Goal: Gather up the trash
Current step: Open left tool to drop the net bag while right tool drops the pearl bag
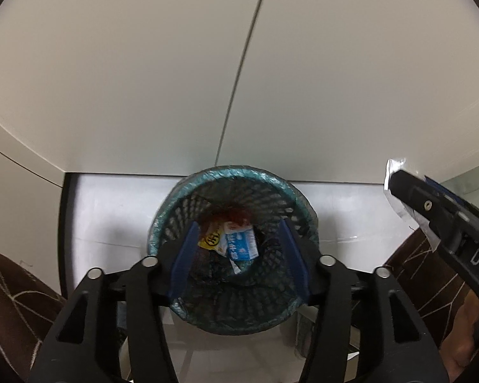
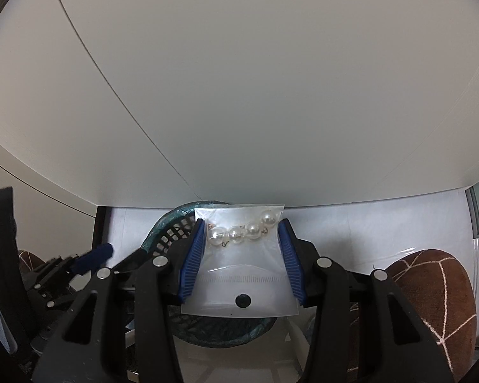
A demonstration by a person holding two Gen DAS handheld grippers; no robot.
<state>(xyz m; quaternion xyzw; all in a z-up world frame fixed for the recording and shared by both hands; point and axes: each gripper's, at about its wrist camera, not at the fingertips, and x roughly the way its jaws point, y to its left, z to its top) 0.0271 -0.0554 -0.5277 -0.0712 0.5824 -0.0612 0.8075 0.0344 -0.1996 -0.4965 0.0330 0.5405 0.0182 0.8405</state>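
A black mesh trash basket [image 1: 175, 220] with a teal liner stands on the floor, straight below my left gripper [image 1: 239, 233], which is open and empty above its mouth. Inside lie a blue-and-white wrapper [image 1: 241, 244] and a yellow wrapper [image 1: 211, 239]. My right gripper [image 2: 241, 226] is shut on a clear plastic bag of white beads [image 2: 239, 265], held above the basket [image 2: 166, 233]. The right gripper [image 1: 395, 180] also shows at the right of the left wrist view, with the bag's edge [image 1: 394, 167] sticking out. The left gripper's blue finger [image 2: 96, 255] shows at the left of the right wrist view.
White cabinet doors [image 1: 143, 79] rise close behind the basket. The floor [image 1: 112, 198] is glossy white. Brown slippers with pale lines sit at both sides [image 1: 13, 290] [image 2: 431, 290]. A dark vertical edge [image 1: 62, 223] borders the floor on the left.
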